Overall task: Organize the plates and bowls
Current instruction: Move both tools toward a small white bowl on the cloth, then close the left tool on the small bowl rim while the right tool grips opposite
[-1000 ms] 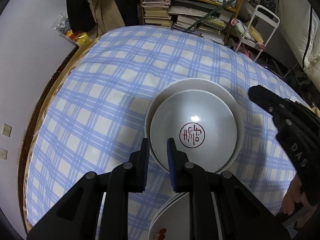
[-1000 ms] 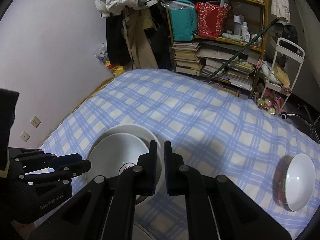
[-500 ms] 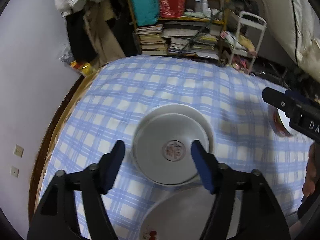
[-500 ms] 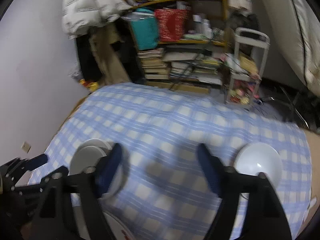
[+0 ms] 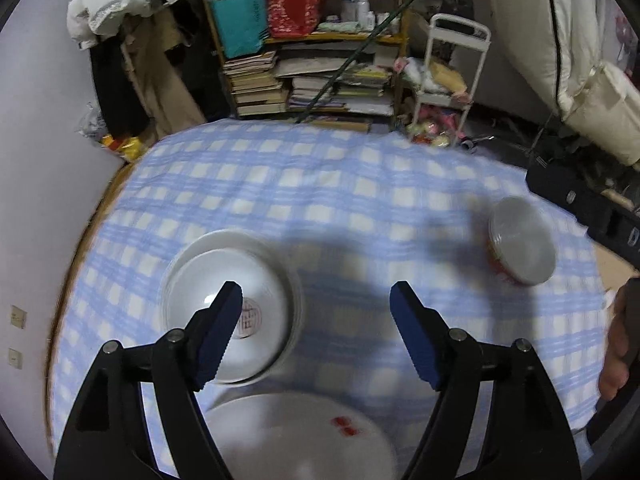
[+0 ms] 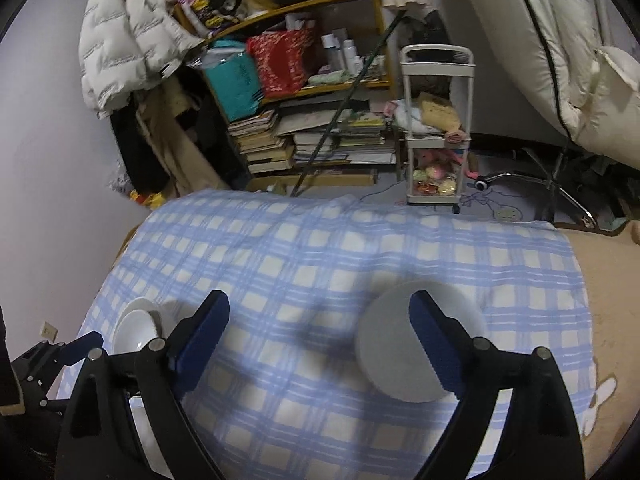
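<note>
both hand-held grippers gape empty: right hand-held gripper (image 6: 320,314) above lone bowl (image 6: 404,344), left hand-held gripper (image 5: 316,296) beside stacked plates (image 5: 256,280).

I see a counter covered with a blue and white checked cloth (image 6: 320,264) in the lower half of the frame. Behind it, at the upper centre, stands a yellow wooden shelf (image 6: 340,88) full of stacked books, bags and bottles. A white puffer jacket (image 6: 120,40) hangs at the upper left, against a plain pale wall (image 6: 52,160). A small white trolley (image 6: 436,132) stands on the floor to the right of the shelf.
</note>
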A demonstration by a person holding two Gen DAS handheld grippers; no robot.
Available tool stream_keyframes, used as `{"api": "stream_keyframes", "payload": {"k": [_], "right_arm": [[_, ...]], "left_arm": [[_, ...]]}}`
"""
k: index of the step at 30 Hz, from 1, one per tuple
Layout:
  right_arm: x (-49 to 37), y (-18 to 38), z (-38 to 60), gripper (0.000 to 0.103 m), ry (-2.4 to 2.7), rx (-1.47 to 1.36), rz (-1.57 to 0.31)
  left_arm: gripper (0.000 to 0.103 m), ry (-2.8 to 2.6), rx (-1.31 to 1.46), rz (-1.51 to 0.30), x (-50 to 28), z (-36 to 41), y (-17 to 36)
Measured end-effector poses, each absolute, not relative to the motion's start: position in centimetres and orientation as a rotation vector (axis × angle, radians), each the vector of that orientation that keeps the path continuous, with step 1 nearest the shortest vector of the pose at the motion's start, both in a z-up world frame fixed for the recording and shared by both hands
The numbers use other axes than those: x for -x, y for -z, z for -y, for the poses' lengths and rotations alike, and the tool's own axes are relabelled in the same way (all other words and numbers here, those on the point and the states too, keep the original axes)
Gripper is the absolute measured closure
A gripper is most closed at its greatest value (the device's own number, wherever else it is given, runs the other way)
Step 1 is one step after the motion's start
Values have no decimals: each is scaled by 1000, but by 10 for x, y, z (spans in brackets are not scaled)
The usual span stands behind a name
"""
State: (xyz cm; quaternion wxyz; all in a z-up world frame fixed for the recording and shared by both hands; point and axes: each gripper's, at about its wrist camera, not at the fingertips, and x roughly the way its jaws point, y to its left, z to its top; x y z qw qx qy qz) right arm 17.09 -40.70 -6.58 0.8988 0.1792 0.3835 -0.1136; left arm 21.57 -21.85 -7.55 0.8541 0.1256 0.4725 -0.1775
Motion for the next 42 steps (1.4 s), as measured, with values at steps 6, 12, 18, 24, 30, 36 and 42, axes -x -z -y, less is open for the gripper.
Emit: {"api": "stream_keyframes", "payload": {"k": [6, 12, 18, 24, 30, 36, 42], "right_arm": [[-155, 68, 444, 7, 294, -401, -777], [-144, 78, 480, 7, 340, -460, -782], [-140, 103, 501, 7, 388, -509, -838], [-144, 131, 511, 14, 415, -545, -913], [-148, 155, 517, 28, 420, -605, -968], [-155, 178, 513, 69, 353, -699, -1031], [-153, 182, 513, 79, 338, -725, -1027]], "left_arm": [[28, 472, -261, -966, -209, 261, 74], [28, 519, -258, -986, -211, 299, 87], [28, 545, -276, -1006, -212, 334, 106], [28, 575, -315, -1074, -214, 364, 134], [35, 574, -311, -1119, -219, 375, 153], [76, 579, -249, -1178, -229, 376, 165], [83, 639, -231, -1240, -235, 381, 176]]}}
